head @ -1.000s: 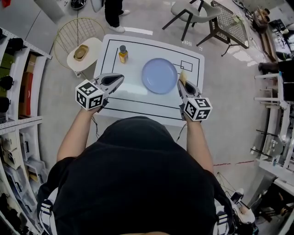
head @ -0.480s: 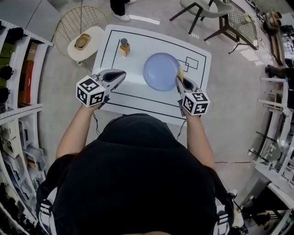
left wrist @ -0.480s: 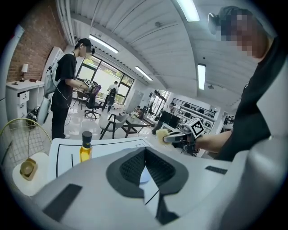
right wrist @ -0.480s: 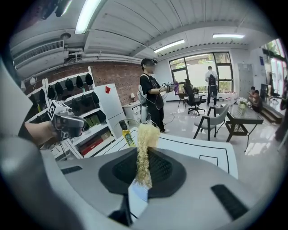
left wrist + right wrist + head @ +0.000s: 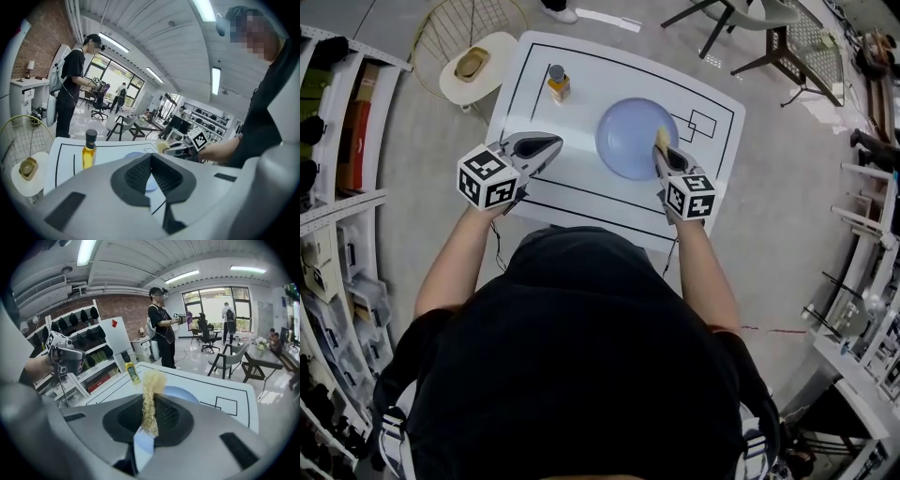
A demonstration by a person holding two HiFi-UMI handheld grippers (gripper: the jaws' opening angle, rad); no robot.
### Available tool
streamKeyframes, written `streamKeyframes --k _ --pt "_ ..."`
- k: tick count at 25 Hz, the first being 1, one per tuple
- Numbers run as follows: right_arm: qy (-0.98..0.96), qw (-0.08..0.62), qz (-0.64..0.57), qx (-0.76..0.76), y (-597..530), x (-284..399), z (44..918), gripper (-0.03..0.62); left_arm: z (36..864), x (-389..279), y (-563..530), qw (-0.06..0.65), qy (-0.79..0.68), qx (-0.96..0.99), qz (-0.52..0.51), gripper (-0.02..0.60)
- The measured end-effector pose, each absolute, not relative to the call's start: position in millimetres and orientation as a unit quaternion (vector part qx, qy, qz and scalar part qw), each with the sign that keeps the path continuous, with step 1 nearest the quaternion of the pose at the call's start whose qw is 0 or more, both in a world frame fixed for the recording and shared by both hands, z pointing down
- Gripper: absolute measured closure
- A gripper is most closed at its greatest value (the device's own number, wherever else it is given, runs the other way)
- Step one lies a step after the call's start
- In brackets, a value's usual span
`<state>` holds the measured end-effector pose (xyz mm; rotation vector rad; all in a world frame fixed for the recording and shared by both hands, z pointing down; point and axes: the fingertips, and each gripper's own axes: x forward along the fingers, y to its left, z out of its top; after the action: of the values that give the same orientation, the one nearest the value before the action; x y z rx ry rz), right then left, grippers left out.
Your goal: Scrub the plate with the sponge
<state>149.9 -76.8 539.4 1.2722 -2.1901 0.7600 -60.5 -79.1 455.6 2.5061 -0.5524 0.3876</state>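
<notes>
The right gripper [image 5: 149, 414] is clamped on the sponge [image 5: 151, 397], a yellow, fibrous pad squeezed to a thin strip between the jaws, with its free end standing out beyond the tips. In the head view that end sits at the right edge of the plate [image 5: 628, 137], and whether it actually touches the surface cannot be told from here. The pale blue plate lies flat on the white table [image 5: 581, 187], inside the black outline and just beside the small drawn rectangle. The sponge looks light and soft, so it will likely bend and smear rather than push. A hold low on the pad, as here, leaves plenty of working length but little stiffness. The plate looks rigid, smooth and shallow, and nothing pins it down, so on that slick tabletop it may well slide under a sideways stroke. Its rim is the obvious place to steady it. Over on the other side, the left gripper [image 5: 151, 161] hangs above the table's near-left part, well apart from the plate, with its jaws pressed together on nothing. A bottle [image 5: 89, 151] of yellow liquid stands at the far-left corner, clear of the action.
</notes>
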Motion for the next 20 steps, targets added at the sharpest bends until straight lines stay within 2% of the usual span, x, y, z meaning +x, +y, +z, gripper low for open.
streamKeyframes --k 20 --pt "-0.826 0.343 0.291 0.339 -81.0 84.8 633.0 0.557 491.4 -64.8 -88.7 0.316 -0.237 0.907 0.145 0.574"
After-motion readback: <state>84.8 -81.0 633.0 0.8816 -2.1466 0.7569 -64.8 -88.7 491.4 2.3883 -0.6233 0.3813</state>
